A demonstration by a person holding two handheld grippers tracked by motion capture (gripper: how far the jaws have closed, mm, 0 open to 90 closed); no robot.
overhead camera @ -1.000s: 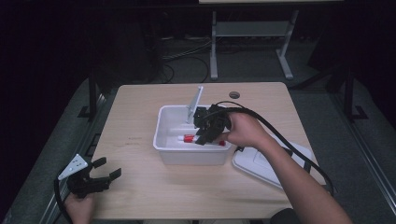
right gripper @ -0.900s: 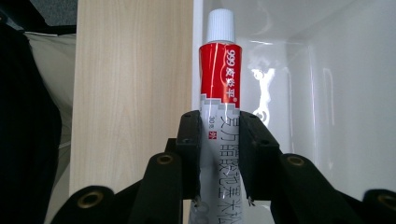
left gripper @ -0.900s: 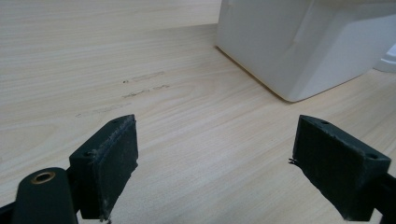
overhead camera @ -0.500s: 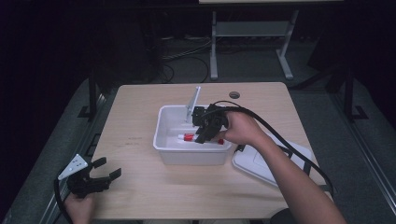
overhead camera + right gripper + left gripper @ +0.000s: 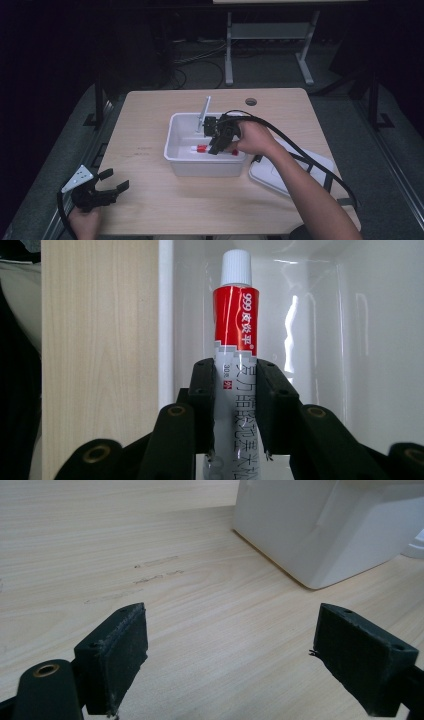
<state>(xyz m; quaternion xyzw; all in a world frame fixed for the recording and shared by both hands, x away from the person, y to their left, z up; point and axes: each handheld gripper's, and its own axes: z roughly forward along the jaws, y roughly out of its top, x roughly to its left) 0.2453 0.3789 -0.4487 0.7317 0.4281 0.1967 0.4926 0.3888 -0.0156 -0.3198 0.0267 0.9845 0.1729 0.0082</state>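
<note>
the right gripper [image 5: 214, 148] sits a touch lower in the white bin [image 5: 175, 150] than 1 second ago, its fingers [image 5: 202, 390] clamped on a red-and-white tube [image 5: 235, 340], cap pointing at the bin wall. that small drop suggests the tube is being set down in the bin or gripped there; which, i cannot tell. the left gripper [image 5: 107, 187] hasn't moved, fingers wide and empty at the desk [image 5: 150, 110] corner. the lid [image 5: 280, 175] lies beside the bin, clear of the work.

the ointment tube [image 5: 235, 365] read "999" and chinese characters in white on its red band below the white cap [image 5: 236, 267]; "30g" stood lower, on the silver part.
</note>
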